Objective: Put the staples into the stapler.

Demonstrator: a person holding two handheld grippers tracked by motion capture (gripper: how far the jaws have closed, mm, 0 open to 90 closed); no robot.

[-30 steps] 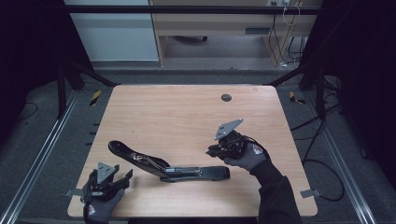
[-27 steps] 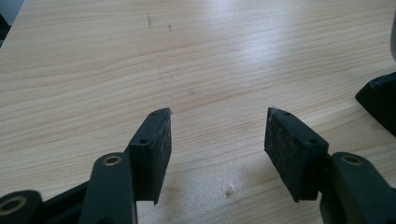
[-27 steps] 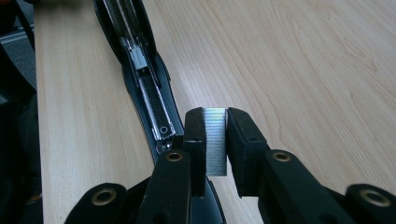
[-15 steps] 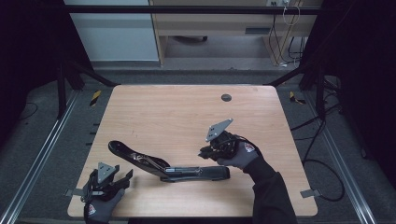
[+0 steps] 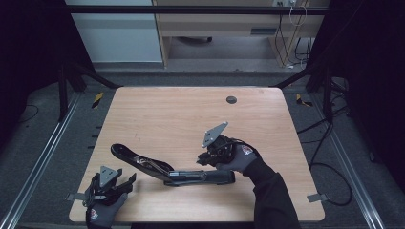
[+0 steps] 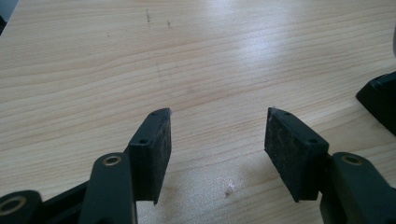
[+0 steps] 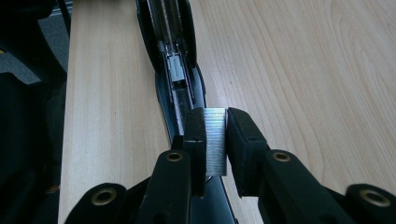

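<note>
A lab: wooden table (image 5: 191,114) inside black frame (image 5: 191,9), floor cables (image 5: 329,143)

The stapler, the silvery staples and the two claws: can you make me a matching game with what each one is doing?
Things:
1. stapler
2. strip of staples
3. left claw
4. right claw

States:
A. open, nothing between the jaws
B. lying on the table, swung open
C. pinched between two black pads
D. shut on something silvery, above the stapler's open channel

Pairs: 1-B, 2-C, 3-A, 4-D
</note>
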